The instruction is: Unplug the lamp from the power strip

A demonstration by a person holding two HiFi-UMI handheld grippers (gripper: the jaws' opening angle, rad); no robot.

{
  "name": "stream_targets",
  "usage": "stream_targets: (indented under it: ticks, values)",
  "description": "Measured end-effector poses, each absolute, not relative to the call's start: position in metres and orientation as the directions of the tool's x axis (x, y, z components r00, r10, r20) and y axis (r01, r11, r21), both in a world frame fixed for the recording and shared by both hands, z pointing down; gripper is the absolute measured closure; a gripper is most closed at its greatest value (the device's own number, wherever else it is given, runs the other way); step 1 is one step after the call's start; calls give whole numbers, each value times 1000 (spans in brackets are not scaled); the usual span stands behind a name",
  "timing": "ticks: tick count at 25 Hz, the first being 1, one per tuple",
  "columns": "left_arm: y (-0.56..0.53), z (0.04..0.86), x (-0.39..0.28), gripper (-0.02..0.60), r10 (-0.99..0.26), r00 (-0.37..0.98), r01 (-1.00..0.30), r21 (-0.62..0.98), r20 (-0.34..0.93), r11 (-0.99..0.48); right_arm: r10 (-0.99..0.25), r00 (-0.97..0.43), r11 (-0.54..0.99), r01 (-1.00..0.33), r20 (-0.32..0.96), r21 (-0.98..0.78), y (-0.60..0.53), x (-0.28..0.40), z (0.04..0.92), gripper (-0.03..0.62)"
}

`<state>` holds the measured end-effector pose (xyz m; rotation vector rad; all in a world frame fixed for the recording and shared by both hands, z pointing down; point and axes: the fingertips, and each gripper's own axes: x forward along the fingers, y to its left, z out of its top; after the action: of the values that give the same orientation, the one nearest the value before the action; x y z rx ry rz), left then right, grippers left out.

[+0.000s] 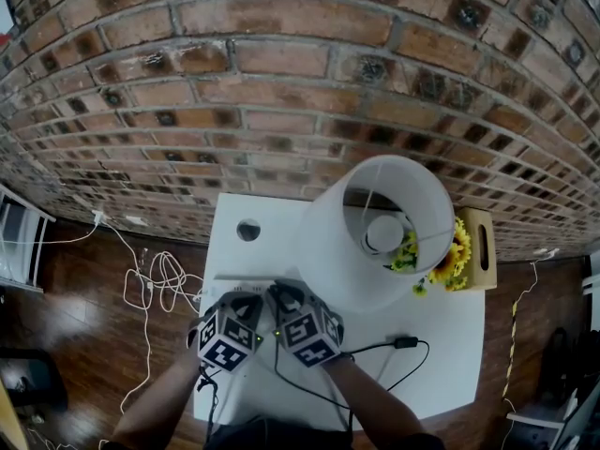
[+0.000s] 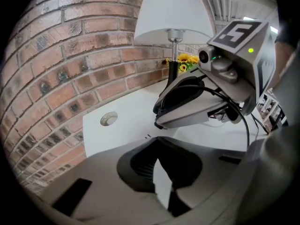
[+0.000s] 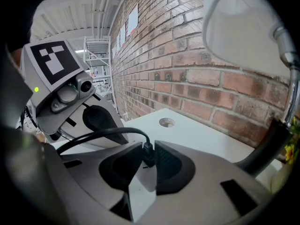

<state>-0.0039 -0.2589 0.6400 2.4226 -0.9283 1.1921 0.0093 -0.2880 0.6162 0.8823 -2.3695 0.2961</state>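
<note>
The lamp point(image 1: 375, 242) with its white shade stands on the white table point(image 1: 450, 364), right of centre. Its black cord point(image 1: 375, 348) loops along the table's front to my grippers. A white power strip point(image 1: 234, 278) lies just past both grippers, mostly hidden by them. My left gripper point(image 1: 246, 293) is shut on the strip point(image 2: 162, 184), which shows as a white wedge between the dark pads. Close beside it on the right, my right gripper point(image 1: 286, 293) has the lamp's black plug point(image 3: 147, 154) pinched between its pads, with the cord point(image 3: 103, 136) arching off to the left.
A wooden box of sunflowers point(image 1: 469, 247) stands behind the lamp at the table's right. A round cable hole point(image 1: 248, 230) sits at the table's back left. The brick wall point(image 1: 234, 92) runs right behind the table. Loose white cables point(image 1: 155, 284) lie on the wooden floor at left.
</note>
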Motion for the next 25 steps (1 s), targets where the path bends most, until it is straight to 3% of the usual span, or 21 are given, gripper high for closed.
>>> stream_targets:
  ticks: [25]
  values:
    - [-257, 641, -2, 558, -418, 431, -645, -51, 800, -762, -546, -615, 724, -688, 568, -49, -285, 11, 613, 514]
